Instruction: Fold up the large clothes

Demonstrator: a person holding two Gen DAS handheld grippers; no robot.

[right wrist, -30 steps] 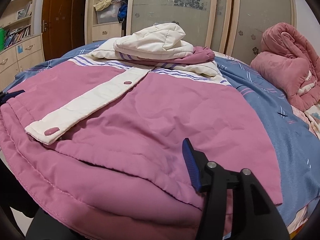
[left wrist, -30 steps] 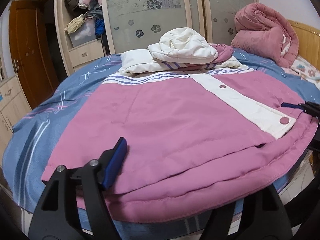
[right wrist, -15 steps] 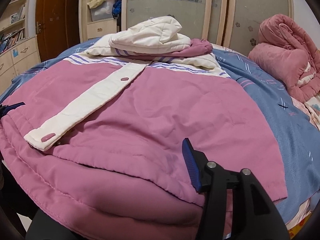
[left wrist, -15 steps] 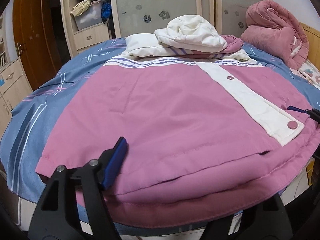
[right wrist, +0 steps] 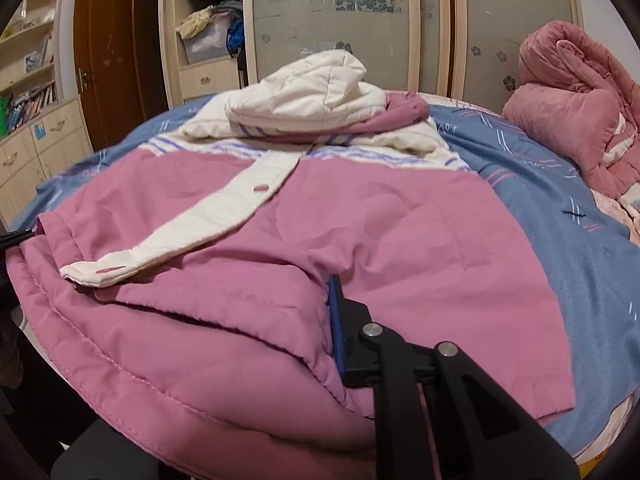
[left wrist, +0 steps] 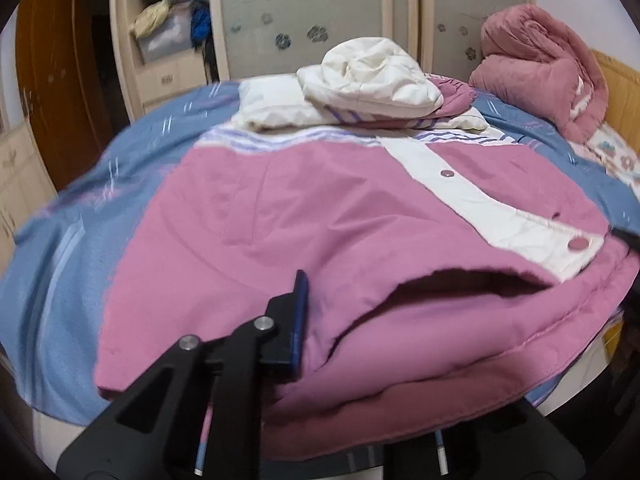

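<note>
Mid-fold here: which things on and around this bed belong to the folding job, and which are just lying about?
Part of the job:
- pink jacket, spread on the bed, white hood folded onto it
- left gripper, just closed on the jacket's hem
- right gripper, just closed on the hem too

Lying about:
- rolled pink quilt
- blue bedsheet
- clothes on the wardrobe shelf
- books

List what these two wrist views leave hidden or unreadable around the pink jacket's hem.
- Left wrist view: the left gripper shows one blue-padded finger; the pink jacket covers the other.
- Right wrist view: same for the right gripper; hem folds hide its second finger.
- Left wrist view: the dark gap under the lifted hem is too shadowed to read.
- Both views: the bed's near edge is cut off.
</note>
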